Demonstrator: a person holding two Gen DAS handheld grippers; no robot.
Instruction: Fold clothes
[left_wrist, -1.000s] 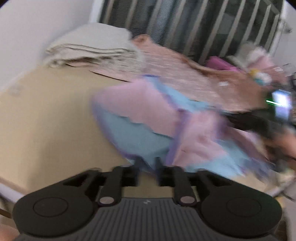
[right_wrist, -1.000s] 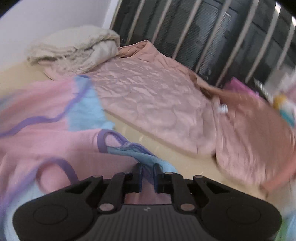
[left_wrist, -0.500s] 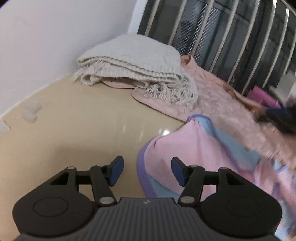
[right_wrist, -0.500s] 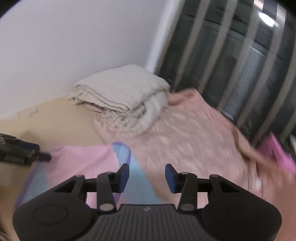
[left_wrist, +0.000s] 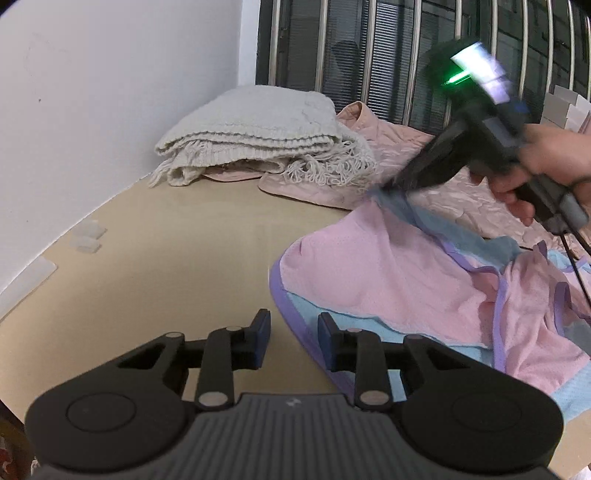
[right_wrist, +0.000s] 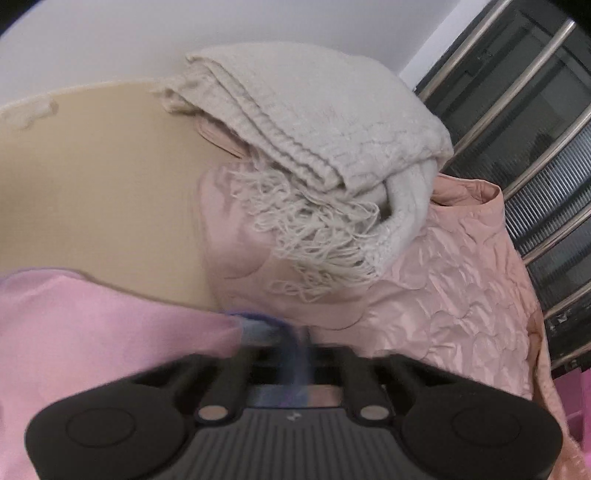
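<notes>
Pink-and-blue garment (left_wrist: 388, 273), purple-trimmed, spread on tabletop (left_wrist: 166, 258) near the fringed cream blanket (left_wrist: 258, 136): right gripper (left_wrist: 397, 184) clamped on its far blue corner; left gripper (left_wrist: 293, 334), jaws closing, straddles the near purple hem, not yet pinching.

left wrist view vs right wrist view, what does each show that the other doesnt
Only the left wrist view shows the left claw, closing with the garment's purple hem between its pads, not yet pinched. It also shows the hand holding the right claw from outside, and the small white blocks near the wall.

Only the right wrist view shows the right claw up close, blurred, shut on the garment's blue corner.

Both show the pink and blue garment, the folded cream blanket, the pink quilted jacket, the tan table and the barred window.
</notes>
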